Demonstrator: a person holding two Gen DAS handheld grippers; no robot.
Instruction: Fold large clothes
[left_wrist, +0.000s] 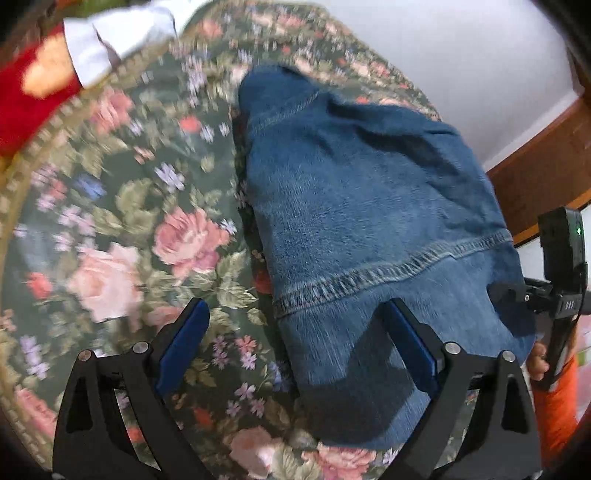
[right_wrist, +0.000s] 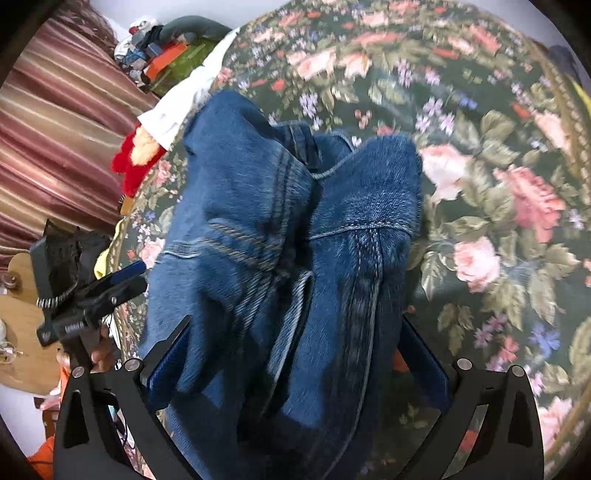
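**Denim garment bunched on the floral cover, both jaws wide**

Your left gripper (left_wrist: 295, 332) has its jaws spread wide and holds nothing; its right finger lies over the near edge of the blue denim garment (left_wrist: 362, 206), the left finger over bare floral cover (left_wrist: 110, 221). Your right gripper (right_wrist: 295, 354) is also wide open, the crumpled denim heaped between its fingers, not pinched. A white cloth (left_wrist: 118, 37) and a red plush item (left_wrist: 26, 99) lie at the cover's far edge.
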